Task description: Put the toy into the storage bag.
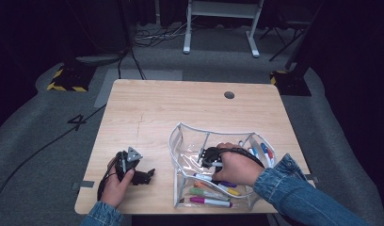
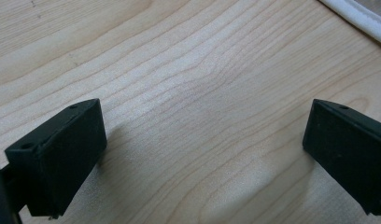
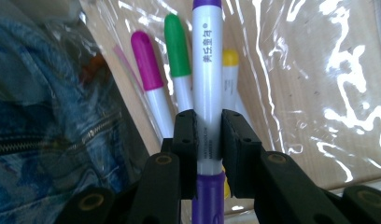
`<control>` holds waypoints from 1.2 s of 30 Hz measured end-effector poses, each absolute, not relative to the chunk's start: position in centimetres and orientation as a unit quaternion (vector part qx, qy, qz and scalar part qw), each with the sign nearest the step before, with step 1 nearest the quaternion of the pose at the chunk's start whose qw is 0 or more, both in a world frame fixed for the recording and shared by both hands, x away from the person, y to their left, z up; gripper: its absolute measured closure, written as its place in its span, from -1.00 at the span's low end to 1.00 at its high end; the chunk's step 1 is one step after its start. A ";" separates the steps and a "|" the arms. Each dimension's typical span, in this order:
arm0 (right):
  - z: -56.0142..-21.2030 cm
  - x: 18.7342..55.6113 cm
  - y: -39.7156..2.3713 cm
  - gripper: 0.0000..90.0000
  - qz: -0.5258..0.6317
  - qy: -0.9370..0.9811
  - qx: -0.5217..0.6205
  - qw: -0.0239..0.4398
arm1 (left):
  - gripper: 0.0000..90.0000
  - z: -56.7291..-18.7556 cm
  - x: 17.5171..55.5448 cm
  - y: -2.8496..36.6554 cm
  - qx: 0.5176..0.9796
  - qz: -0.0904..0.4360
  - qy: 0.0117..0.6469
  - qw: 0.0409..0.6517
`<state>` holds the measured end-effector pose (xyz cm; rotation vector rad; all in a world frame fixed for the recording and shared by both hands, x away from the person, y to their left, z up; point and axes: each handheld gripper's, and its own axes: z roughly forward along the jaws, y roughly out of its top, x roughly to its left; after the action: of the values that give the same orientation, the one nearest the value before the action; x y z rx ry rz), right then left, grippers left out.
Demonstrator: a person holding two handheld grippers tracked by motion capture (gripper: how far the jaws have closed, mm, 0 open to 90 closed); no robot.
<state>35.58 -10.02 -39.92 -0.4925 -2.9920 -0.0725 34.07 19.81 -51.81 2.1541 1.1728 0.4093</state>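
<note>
Left gripper (image 2: 205,154) fingers wide apart, low; right gripper (image 3: 208,135) fingers clamped, apparently angled down.

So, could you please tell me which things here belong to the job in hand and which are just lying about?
In use:
- purple marker, clamped in the right gripper
- clear pouch
- magenta marker, green marker and yellow marker in the pouch

Lying about:
- left gripper, fingers apart over bare table
- cables on the floor

Denim sleeves, black hand-held grippers

Both forearms wear blue denim sleeves. The left gripper (image 1: 133,170) is black, topped by a grey three-cornered plate; the right gripper (image 3: 208,135) has blocky black jaws on arms with brass-ringed pivot holes.
</note>
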 end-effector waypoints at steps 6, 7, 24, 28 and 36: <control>-40.9 35.1 -9.7 0.70 0.011 -0.987 -0.144 0.069 | -1.00 -51.8 34.1 19.8 0.822 0.153 0.446 0.320; -40.9 35.1 -9.6 0.70 0.013 -0.987 -0.141 0.072 | -1.00 -51.7 34.1 19.8 0.822 0.153 0.446 0.320; -36.4 35.1 -10.9 0.17 -0.134 -0.976 -0.168 0.014 | -1.00 -51.8 34.1 19.8 0.820 0.157 0.447 0.323; -33.4 35.5 -12.6 0.17 -0.192 -0.962 -0.195 -0.018 | -1.00 -51.8 34.1 19.8 0.820 0.156 0.447 0.322; -29.4 36.6 -18.2 0.19 -0.260 -0.925 -0.265 -0.086 | -1.00 -51.8 34.1 19.8 0.820 0.157 0.447 0.322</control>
<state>36.62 -18.15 -29.37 -0.8798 -3.0750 -0.8659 34.06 19.80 -51.82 2.1532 1.1728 0.4110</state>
